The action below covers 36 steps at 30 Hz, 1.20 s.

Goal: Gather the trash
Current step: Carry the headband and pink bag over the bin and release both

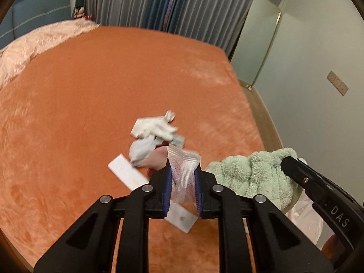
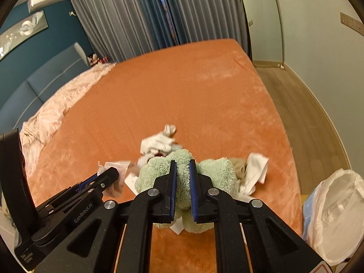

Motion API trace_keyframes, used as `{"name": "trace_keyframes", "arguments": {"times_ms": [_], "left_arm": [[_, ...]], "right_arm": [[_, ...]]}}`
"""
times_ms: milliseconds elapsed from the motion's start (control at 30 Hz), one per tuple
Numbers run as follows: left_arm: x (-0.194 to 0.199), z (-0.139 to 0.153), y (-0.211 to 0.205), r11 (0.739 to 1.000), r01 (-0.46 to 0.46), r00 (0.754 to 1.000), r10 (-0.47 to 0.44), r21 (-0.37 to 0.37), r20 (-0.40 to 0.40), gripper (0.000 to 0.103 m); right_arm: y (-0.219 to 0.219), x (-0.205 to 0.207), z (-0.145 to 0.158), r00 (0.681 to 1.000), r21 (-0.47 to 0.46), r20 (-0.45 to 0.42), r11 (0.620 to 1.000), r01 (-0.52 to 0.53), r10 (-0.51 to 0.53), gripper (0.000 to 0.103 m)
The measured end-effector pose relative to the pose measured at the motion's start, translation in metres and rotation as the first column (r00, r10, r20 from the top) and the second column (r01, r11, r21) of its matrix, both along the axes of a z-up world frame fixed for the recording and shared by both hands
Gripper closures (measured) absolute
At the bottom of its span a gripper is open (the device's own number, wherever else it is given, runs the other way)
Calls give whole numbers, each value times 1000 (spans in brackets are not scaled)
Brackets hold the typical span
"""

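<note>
My left gripper (image 1: 183,168) is shut on a clear wrapper with pink dots (image 1: 182,157), held up above the orange bed (image 1: 79,113). Beyond it lies a pile of trash: crumpled white tissues (image 1: 157,127), a grey wad (image 1: 141,151) and a flat white box (image 1: 127,173). My right gripper (image 2: 182,162) is shut on a fluffy pale green cloth (image 2: 218,170), which hangs lifted between the blue pads. The right wrist view shows the left gripper (image 2: 111,174) at lower left with the wrapper (image 2: 118,166), and the tissues (image 2: 159,142) behind the cloth.
A bin lined with a white plastic bag (image 2: 336,216) stands off the bed's right edge. Crumpled white paper (image 2: 254,170) lies right of the green cloth. A pink quilt (image 1: 34,43) covers the far left of the bed. Grey curtains (image 2: 136,22) hang behind; wooden floor (image 2: 295,95) runs along the right.
</note>
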<state>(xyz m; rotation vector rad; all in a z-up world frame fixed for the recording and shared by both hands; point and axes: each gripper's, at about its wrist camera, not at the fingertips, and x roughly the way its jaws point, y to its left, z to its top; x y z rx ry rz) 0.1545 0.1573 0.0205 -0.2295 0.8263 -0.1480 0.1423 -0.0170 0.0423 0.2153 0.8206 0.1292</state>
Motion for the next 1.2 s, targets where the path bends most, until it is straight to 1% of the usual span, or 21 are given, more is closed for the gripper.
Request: {"name": "trace_keyframes", "arguments": {"times_ms": [67,200,300,333,467,567,700,800,867,1000,1067,1200], "left_arm": [[-2,23,-12,1000,24,999,-24,0,30,87],[-6,59,-42,997,75,994,-73,-15,78,87],[-7,78,-64,993,113,989,-109,-33,96,87],[-9,88,-77,990,134,985,-130,-37,110,87],[-19,110,-124,978,206,967,-202,-13,153,87],[-24,118,-163,964,264,953,-258,-17,159,87],[-35,120,-211,944,330,932,-324,-11,162,87],[-46,117,-254,922,387,911,-382,-2,158,87],[-51,112,-274,908,420,898,-415,-1,150,87],[-60,100,-314,879,477,872,-473,-4,125,87],[-62,93,-326,863,505,857,-501,-6,117,86],[-68,74,-359,834,551,831,-551,22,80,86]], "right_arm": [[-10,-6,20,999,8,32,1000,12,-12,92],[-36,-21,56,994,18,100,999,39,-41,92],[-61,-33,79,987,10,144,997,73,-74,92],[-69,-36,84,984,8,155,996,83,-84,92],[-115,-57,106,968,-14,201,988,153,-147,92],[-145,-74,114,955,-23,219,978,207,-197,92],[-193,-99,116,934,-16,223,956,291,-281,92],[-225,-115,111,917,-15,214,938,347,-336,92],[-243,-124,105,908,-13,203,926,377,-367,92],[-275,-139,88,887,-31,180,899,437,-425,92],[-288,-147,78,877,-38,165,886,463,-451,92],[-318,-157,55,857,-11,115,862,506,-502,92]]}}
